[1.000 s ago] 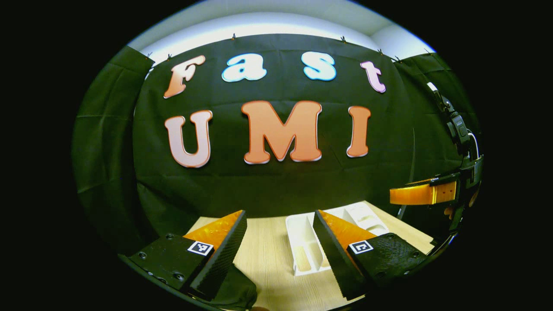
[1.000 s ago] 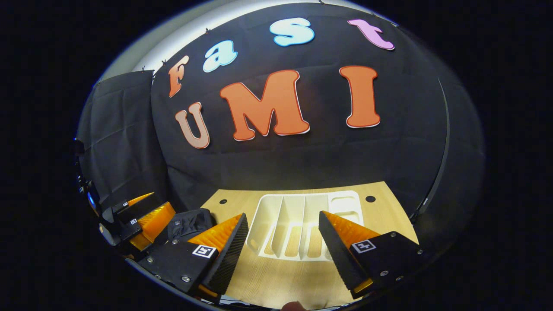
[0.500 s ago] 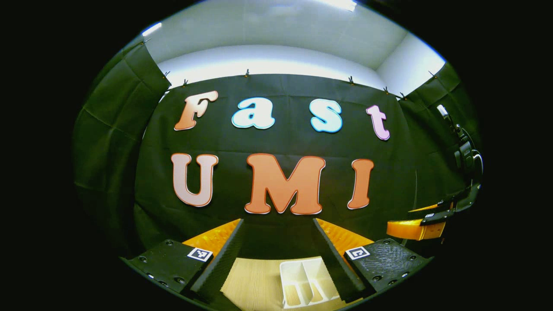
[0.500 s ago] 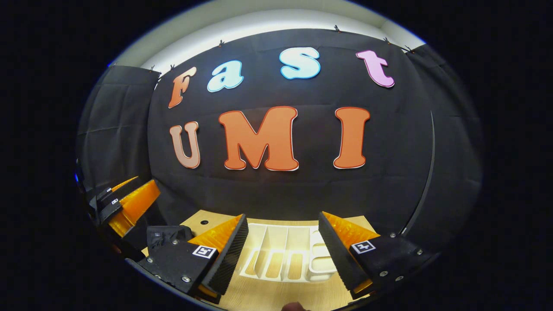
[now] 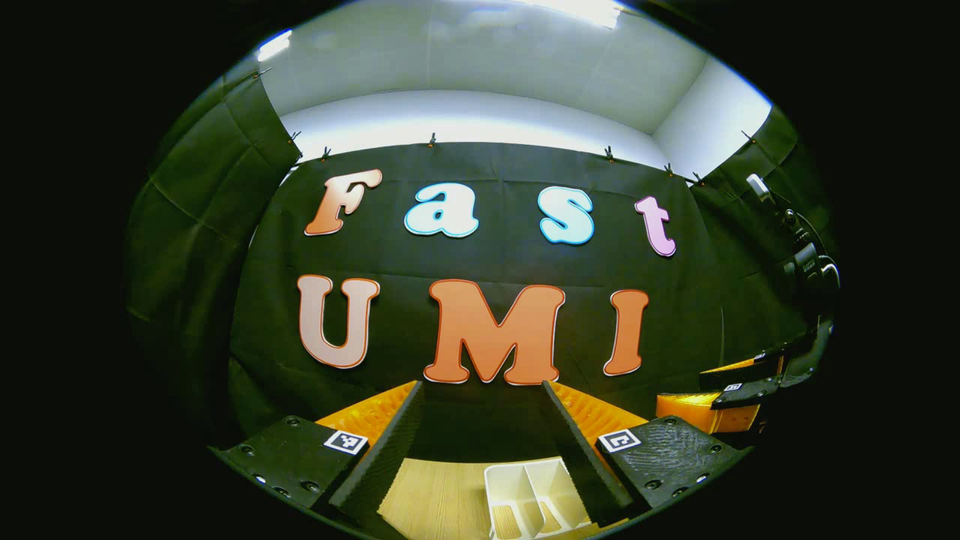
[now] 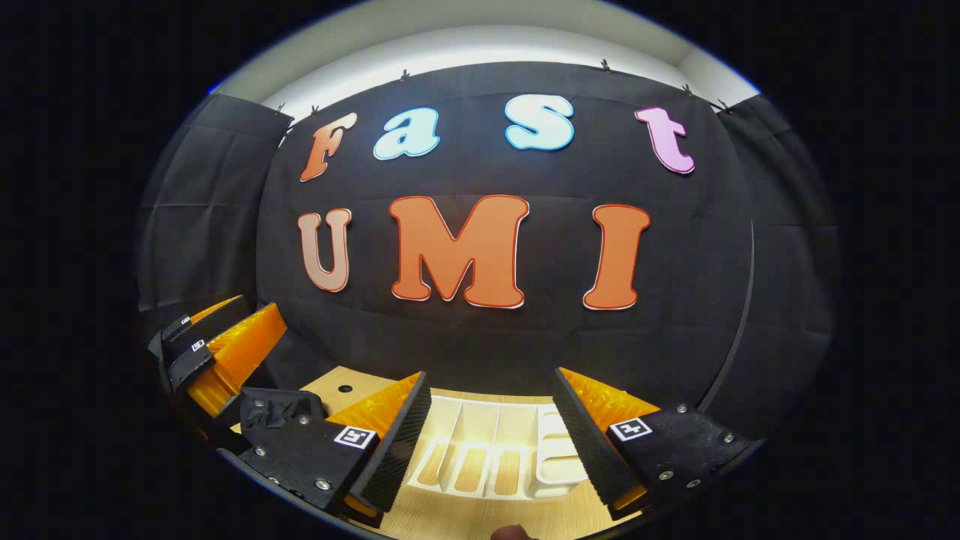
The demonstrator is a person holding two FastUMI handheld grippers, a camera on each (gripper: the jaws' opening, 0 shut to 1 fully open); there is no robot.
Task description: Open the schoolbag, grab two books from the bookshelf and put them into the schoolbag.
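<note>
Lying empty on the table (image 6: pixel 450 521), the white slotted bookshelf (image 6: pixel 495 457) faces both grippers' wide-spread, empty fingers (image 6: pixel 401 442).

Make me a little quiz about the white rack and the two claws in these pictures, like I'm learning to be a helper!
1. True or false: the white plastic slotted rack has books standing in its slots.
2. What does the rack stand on?
A. light wooden table
B. a chair
C. the floor
3. Fill in: both the left claw and the right claw are ____, with nothing between the fingers.

Key
1. False: the slots that can be seen hold no books, and wood shows through their open bottoms.
2. A.
3. Open. In the right gripper view, a black fabric bag lies to the rack's left.
</note>
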